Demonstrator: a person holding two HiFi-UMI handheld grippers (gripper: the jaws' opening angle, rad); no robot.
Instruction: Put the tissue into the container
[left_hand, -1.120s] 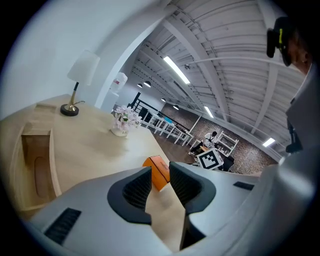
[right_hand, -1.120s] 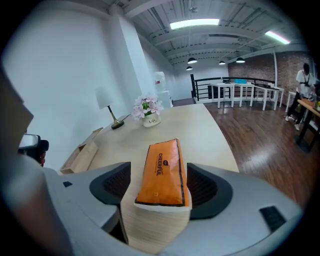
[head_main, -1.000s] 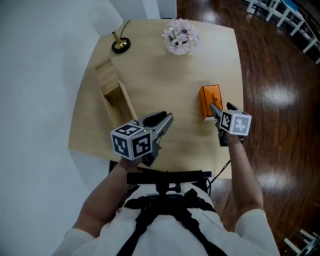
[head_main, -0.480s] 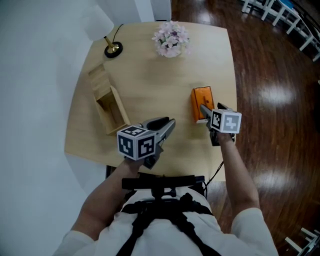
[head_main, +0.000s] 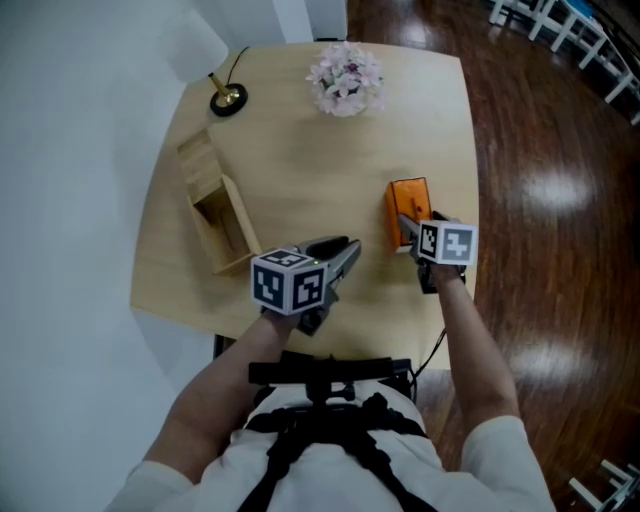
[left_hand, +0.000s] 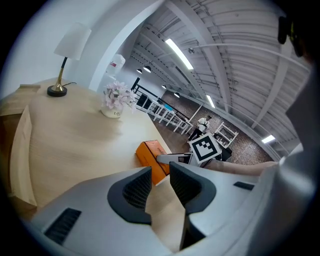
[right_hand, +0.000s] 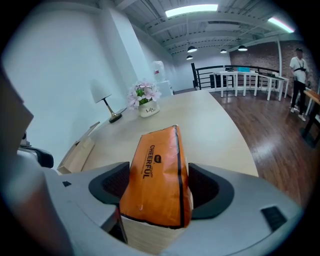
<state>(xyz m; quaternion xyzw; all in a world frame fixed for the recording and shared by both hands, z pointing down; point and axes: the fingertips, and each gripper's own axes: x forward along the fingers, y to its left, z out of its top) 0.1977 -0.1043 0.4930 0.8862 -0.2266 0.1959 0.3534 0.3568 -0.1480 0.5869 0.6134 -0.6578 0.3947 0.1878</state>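
An orange tissue pack (head_main: 405, 203) lies near the table's right edge, and in the right gripper view the tissue pack (right_hand: 159, 170) fills the space between the jaws. My right gripper (head_main: 407, 224) sits at its near end, with both pads pressed against the pack's sides. The wooden container (head_main: 240, 215) lies open at the table's left, seen again as the container (right_hand: 77, 150) in the right gripper view. My left gripper (head_main: 345, 252) hovers over the table's near middle, holding nothing, jaws down to a narrow slit (left_hand: 160, 172). It points towards the pack (left_hand: 150, 155).
A lamp (head_main: 226, 98) stands at the far left corner and a pot of flowers (head_main: 343, 78) at the far middle. The light wooden table (head_main: 300, 160) ends just right of the pack, above dark wooden floor (head_main: 540, 200).
My right gripper has slid forward onto the pack's near end. My left gripper has drifted a little to the right over the near table edge.
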